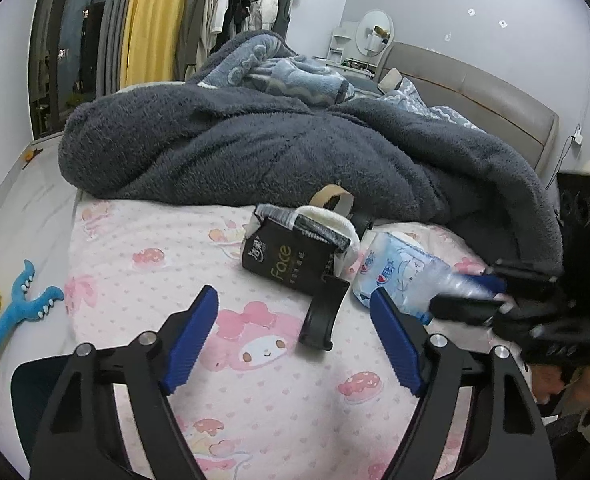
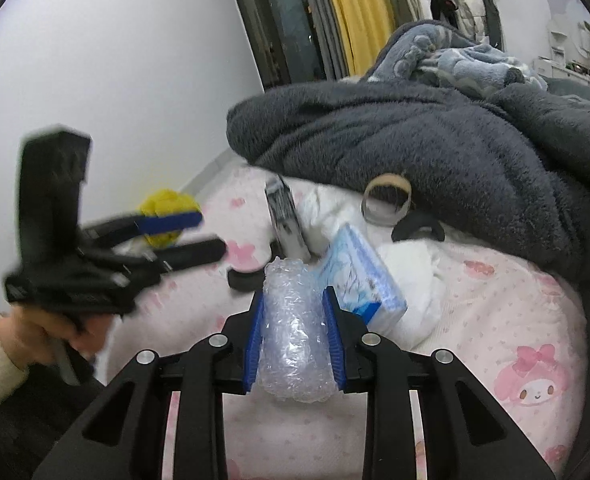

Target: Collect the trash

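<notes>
Two grippers: right gripper (image 2: 293,334) clamps bubble wrap (image 2: 293,344), left gripper (image 1: 295,340) wide near "Face" pack (image 1: 285,258).

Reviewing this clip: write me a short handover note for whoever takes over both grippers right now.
Right gripper: shut on a wad of bubble wrap.
Left gripper: open, empty, above the pink sheet.
On the bed: black tissue pack, blue-and-white tissue pack, tape roll by the grey blanket, black curved piece.
Done: bubble wrap is gripped.
Left: bin it; no bin in view. Then decide what else is trash.
</notes>
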The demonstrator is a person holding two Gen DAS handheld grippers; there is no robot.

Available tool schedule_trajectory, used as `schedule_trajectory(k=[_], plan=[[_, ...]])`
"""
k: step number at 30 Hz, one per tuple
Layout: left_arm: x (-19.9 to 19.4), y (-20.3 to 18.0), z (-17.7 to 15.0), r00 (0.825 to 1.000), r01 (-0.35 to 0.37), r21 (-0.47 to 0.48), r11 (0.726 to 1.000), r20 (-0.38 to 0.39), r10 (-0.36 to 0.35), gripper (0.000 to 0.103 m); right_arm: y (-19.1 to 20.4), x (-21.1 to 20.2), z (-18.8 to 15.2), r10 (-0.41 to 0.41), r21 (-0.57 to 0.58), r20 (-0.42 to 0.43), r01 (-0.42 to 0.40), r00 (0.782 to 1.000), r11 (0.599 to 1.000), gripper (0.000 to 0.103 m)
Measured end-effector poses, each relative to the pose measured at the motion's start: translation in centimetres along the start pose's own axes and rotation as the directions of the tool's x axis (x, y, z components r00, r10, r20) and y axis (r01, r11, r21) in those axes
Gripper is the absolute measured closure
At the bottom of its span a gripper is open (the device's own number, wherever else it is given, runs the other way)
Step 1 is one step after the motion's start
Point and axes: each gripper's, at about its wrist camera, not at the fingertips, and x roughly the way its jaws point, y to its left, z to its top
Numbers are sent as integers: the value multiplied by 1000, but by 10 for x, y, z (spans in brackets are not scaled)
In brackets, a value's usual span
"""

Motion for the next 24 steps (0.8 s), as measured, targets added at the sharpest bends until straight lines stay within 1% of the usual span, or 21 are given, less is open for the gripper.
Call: schedule_trajectory(k=[3,5,8,13,18,21,23,24], plan=[[6,-5,-3,1000,4,20,1000,-15,-4,31,-4,-11,5,31,35,37,-32,999,999,74],[10,-9,-5,1000,7,32,999,-25,-6,33,-7,-16,7,53,58,58,-56,997,997,74],[14,-11,-5,999,18,36,999,-34,-17,37,-11,-20,8,63,72,70,-68,996,995,74],[23,-16,-4,999,24,49,999,-46,-21,46,-19,-23,4,68,95,70,-74,995,993,74],[36,-23,-4,997,28,69,997,-69,-24,55,-24,-26,3,69,96,74,-76,995,993,74],[44,-28,-2,996,24,85,996,-83,-17,58,-26,-25,3,78,93,67,-84,995,992,74],[48,-29,-1,996,21,83,996,-91,-14,64,-26,-22,3,81,87,57,-86,995,992,74],[51,-30,0,995,23,83,996,-96,-15,69,-26,-21,3,83,85,52,-87,995,993,74]])
